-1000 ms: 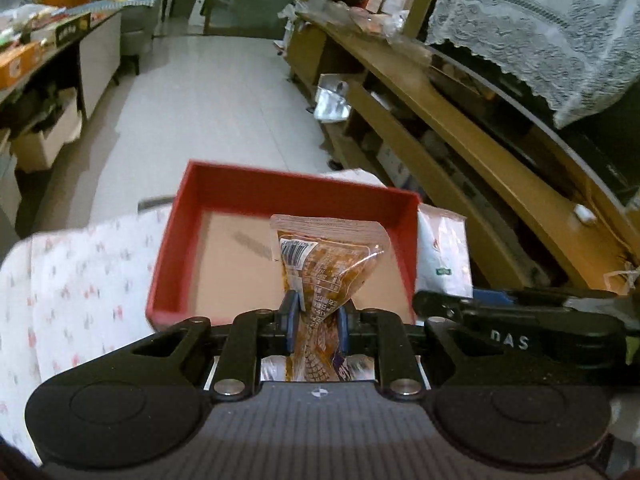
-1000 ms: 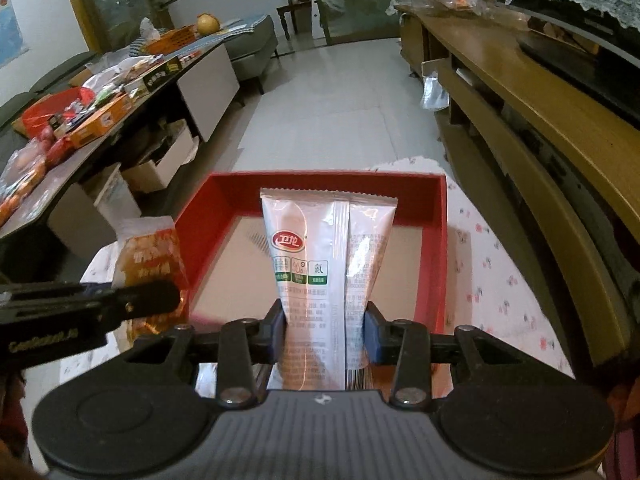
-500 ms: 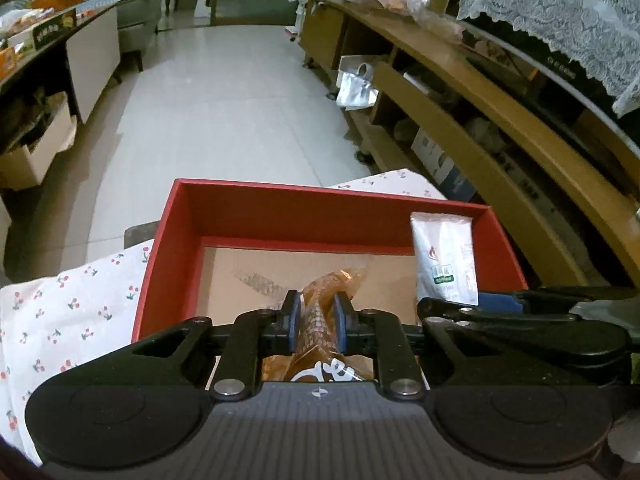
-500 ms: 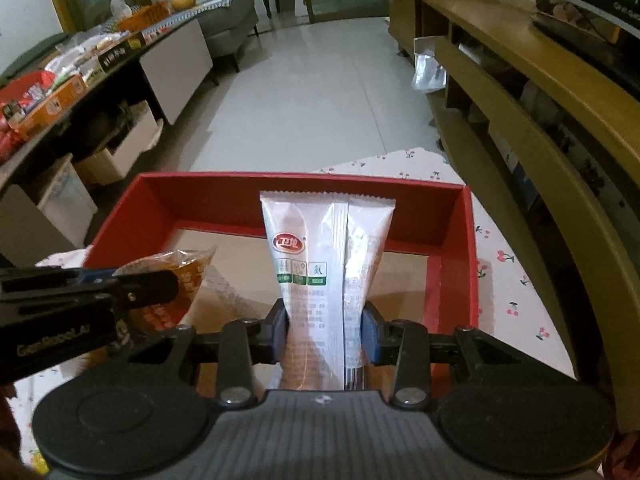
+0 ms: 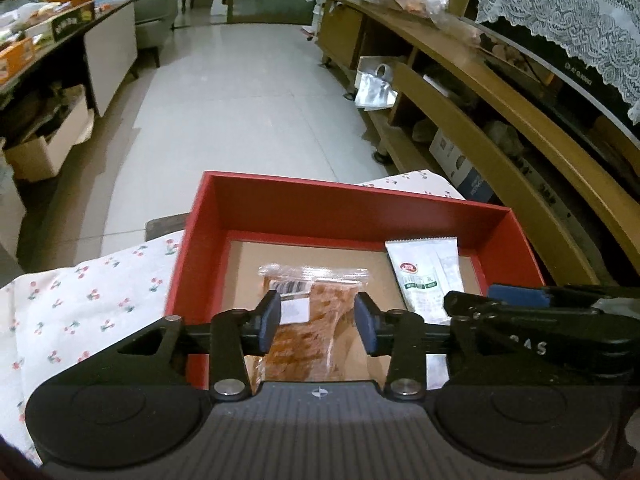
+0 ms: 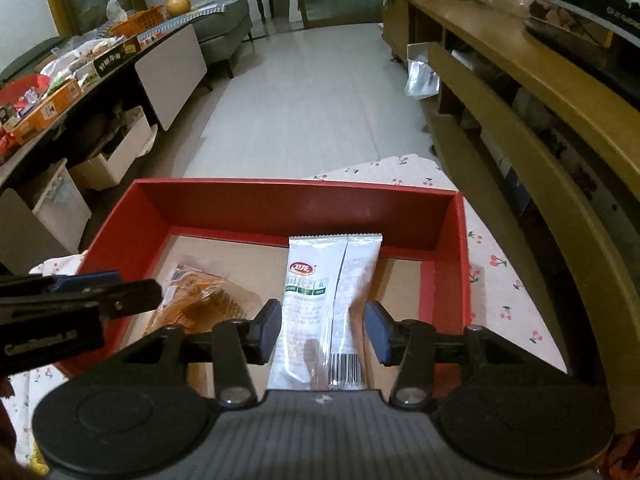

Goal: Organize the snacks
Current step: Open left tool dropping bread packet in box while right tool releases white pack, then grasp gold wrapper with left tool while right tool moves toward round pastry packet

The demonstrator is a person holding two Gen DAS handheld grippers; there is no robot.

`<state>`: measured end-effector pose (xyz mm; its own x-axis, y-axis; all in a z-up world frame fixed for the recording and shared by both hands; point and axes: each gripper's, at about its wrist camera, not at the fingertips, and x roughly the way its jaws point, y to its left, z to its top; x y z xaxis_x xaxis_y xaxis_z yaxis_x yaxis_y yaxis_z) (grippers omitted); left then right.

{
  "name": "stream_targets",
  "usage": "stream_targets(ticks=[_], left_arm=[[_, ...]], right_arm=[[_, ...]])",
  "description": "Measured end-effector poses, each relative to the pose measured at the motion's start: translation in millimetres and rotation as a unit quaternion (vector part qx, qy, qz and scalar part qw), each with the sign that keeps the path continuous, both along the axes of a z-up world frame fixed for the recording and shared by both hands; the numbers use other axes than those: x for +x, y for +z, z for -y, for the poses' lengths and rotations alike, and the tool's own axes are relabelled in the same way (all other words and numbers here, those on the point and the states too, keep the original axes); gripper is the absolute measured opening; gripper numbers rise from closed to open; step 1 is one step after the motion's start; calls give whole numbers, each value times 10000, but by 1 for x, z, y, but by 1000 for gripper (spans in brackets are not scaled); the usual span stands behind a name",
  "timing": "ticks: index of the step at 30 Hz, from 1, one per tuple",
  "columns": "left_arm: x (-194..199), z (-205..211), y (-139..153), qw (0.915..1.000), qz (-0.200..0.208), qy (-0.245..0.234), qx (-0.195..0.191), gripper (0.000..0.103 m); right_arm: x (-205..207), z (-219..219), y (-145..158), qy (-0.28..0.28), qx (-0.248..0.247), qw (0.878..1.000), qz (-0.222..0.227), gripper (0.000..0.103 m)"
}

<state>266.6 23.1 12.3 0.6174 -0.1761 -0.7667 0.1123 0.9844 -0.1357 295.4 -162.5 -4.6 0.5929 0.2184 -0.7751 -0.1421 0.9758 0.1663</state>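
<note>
— Cherry-print cloth covers the surface (image 5: pixel 92 304); where are the snacks?
— Both lie in the red box (image 6: pixel 304 204): orange packet (image 5: pixel 308 320) between the spread left tool (image 5: pixel 316 322), white packet (image 6: pixel 324 292) between the spread right tool (image 6: pixel 324 330). Release step; backing out seems next

Both tongs, left tongs (image 5: pixel 316 322) and right tongs (image 6: pixel 324 326), were matte black with blue pads (image 5: pixel 269 320), silver pivot screws (image 5: pixel 226 387), ribbed grey housing and round side caps.
</note>
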Motion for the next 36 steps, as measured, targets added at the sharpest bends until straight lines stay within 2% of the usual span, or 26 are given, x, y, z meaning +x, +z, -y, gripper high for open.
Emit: stream_targets(ticks=[4, 9, 15, 19, 23, 26, 27, 31, 36], left_arm=[[-16, -8, 12, 10000, 20, -20, -73, 61], [-48, -19, 19, 10000, -28, -42, 61, 70], [-86, -42, 17, 9995, -296, 75, 90, 74], [-114, -64, 15, 9977, -505, 378, -261, 75], [-137, -74, 11, 9971, -586, 429, -224, 77], [-152, -80, 3, 9948, -719, 487, -529, 78], [-154, -78, 1, 9948, -742, 461, -526, 78], [-162, -59, -6, 9971, -712, 225, -143, 77], [-158, -48, -27, 9952, -950, 184, 146, 73]], right_arm=[[-19, -4, 13, 105, -21, 9999, 72, 59], [-46, -15, 24, 312, 20, 9995, 101, 60], [-86, -30, 32, 589, 70, 9982, 55, 62], [-115, -39, 36, 773, 184, 9968, 27, 63], [-139, -49, 41, 959, 230, 9951, 61, 63], [-155, -55, 42, 1087, 245, 9938, 64, 64], [-159, -57, 42, 1121, 255, 9934, 48, 64], [-173, -57, 40, 1152, 291, 9929, 14, 64], [-184, -46, 35, 1077, 268, 9938, -85, 64]])
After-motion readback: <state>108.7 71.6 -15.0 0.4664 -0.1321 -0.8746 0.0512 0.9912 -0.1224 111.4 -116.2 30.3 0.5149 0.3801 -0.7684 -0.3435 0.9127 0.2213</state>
